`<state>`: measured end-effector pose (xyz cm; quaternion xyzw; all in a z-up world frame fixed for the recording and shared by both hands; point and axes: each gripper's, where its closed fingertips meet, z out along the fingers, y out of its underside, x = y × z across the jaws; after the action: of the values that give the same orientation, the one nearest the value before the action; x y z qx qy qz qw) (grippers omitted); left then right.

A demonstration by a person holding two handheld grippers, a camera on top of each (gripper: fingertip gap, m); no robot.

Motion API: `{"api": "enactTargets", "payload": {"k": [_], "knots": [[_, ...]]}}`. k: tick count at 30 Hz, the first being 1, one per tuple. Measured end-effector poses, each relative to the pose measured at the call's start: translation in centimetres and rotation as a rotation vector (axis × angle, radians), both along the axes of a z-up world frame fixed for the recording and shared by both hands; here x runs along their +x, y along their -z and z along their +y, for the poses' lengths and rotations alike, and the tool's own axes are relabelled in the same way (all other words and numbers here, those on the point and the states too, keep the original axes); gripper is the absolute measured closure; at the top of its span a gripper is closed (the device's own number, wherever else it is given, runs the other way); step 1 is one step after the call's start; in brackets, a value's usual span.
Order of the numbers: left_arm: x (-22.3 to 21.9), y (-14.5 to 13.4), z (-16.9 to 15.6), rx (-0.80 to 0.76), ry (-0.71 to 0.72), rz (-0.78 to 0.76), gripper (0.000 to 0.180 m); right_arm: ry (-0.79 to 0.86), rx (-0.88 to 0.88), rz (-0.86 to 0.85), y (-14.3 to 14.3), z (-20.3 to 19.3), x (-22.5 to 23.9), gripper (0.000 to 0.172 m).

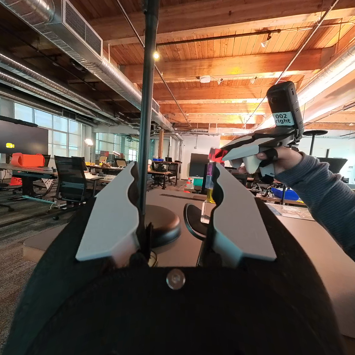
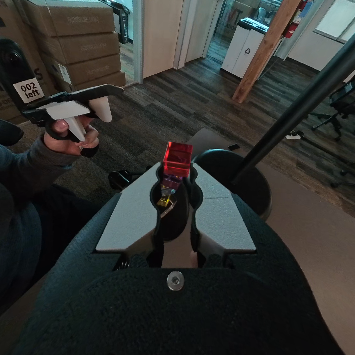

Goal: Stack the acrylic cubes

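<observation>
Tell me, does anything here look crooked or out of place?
Yes: the red cube held in the right gripper sits tilted and slightly off-centre above the stack of clear coloured cubes, not squarely aligned with the purple cube below. The left gripper is open, holding nothing.

My right gripper (image 2: 175,169) clamps a red cube (image 2: 177,158) of glossy, see-through plastic between fingers (image 2: 134,207) faced in matt grey with a fine grainy texture and lined with black rubbery pads; the purple cube (image 2: 171,182), clear cube (image 2: 167,191) and yellow cube (image 2: 163,202) stacked beneath share that glassy finish. My left gripper (image 1: 175,169) has smooth matt grey fingers (image 1: 111,211) on a rough black body fixed with a shiny metal screw (image 1: 175,279). The table (image 1: 317,259) is smooth matt tan, the pole (image 1: 147,115) satin black metal on a semi-gloss round base (image 1: 165,221), the ceiling (image 1: 221,57) bare wood, and my sleeve (image 1: 326,192) ribbed grey knit.
</observation>
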<state>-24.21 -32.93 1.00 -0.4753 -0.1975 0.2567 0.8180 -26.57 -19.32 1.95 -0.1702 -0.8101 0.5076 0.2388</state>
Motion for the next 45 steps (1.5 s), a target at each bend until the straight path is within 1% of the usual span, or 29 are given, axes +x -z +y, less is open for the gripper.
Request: {"api": "enactTargets", "payload": {"k": [11,14,16,18,20,23,25,27,28,29,31,33,34,35,36,38,39,41,42,45], "knots": [[0.0,0.1,0.2,-0.002,0.007,-0.002,0.106,-0.011,-0.028,0.014,-0.6,0.1,0.0,0.143],[0.0,0.1,0.1,0.0,0.002,0.001,0.105,0.018,-0.047,0.06,-1.6,1.1,-0.1,0.132],[-0.1,0.1,-0.1,0.009,-0.008,0.006,0.103,0.09,-0.052,0.14,-3.0,3.3,-0.5,0.124],[-0.2,0.1,-0.4,0.024,-0.014,0.011,0.103,0.221,-0.051,0.248,-4.7,7.2,-1.3,0.119],[-0.4,0.1,-0.5,0.036,-0.017,0.013,0.103,0.427,-0.047,0.345,-6.0,13.2,-2.4,0.118],[-0.9,0.5,-0.5,0.042,-0.027,0.011,0.103,0.82,-0.031,0.468,-6.6,24.8,-3.1,0.118],[-1.5,0.8,-0.6,0.043,-0.037,0.01,0.103,1.119,-0.043,0.595,-6.3,33.2,-2.1,0.112],[-2.1,1.1,-0.7,0.045,-0.049,0.007,0.104,1.333,-0.059,0.706,-4.5,39.7,-0.4,0.112],[-2.5,1.3,-0.8,0.047,-0.057,0.005,0.104,1.415,-0.056,0.728,-2.9,42.3,0.2,0.112],[-2.9,1.5,-0.9,0.052,-0.067,0.004,0.104,1.482,-0.036,0.726,-0.9,44.4,0.5,0.113],[-3.7,1.9,-1.3,0.062,-0.089,0.003,0.104,1.572,0.06,0.681,3.4,47.6,0.2,0.114],[-4.7,2.3,-1.5,0.072,-0.113,0.002,0.104,1.591,0.166,0.598,7.3,49.6,-1.2,0.12],[-5.2,2.5,-1.5,0.076,-0.122,-0.002,0.104,1.589,0.191,0.546,8.6,50.4,-2.0,0.125],[-5.7,2.6,-1.5,0.079,-0.128,-0.006,0.104,1.58,0.178,0.496,9.3,51.0,-2.9,0.13],[-6.1,2.8,-1.4,0.082,-0.131,-0.011,0.104,1.568,0.138,0.459,9.5,51.5,-3.8,0.129],[-7.0,3.4,-1.0,0.078,-0.132,-0.024,0.104,1.557,0.082,0.396,10.0,52.9,-5.5,0.125],[-7.5,3.7,-0.8,0.074,-0.135,-0.033,0.104,1.565,0.074,0.341,10.8,54.0,-6.4,0.121],[-8.3,4.4,-0.4,0.078,-0.143,-0.05,0.104,1.59,0.055,0.221,12.6,56.2,-7.9,0.108],[-8.6,4.6,-0.2,0.086,-0.145,-0.054,0.104,1.599,0.046,0.167,13.4,57.1,-8.5,0.105],[-9.5,5.2,0.2,0.093,-0.151,-0.064,0.104,1.61,0.04,0.014,15.4,59.6,-10.1,0.106]]}}
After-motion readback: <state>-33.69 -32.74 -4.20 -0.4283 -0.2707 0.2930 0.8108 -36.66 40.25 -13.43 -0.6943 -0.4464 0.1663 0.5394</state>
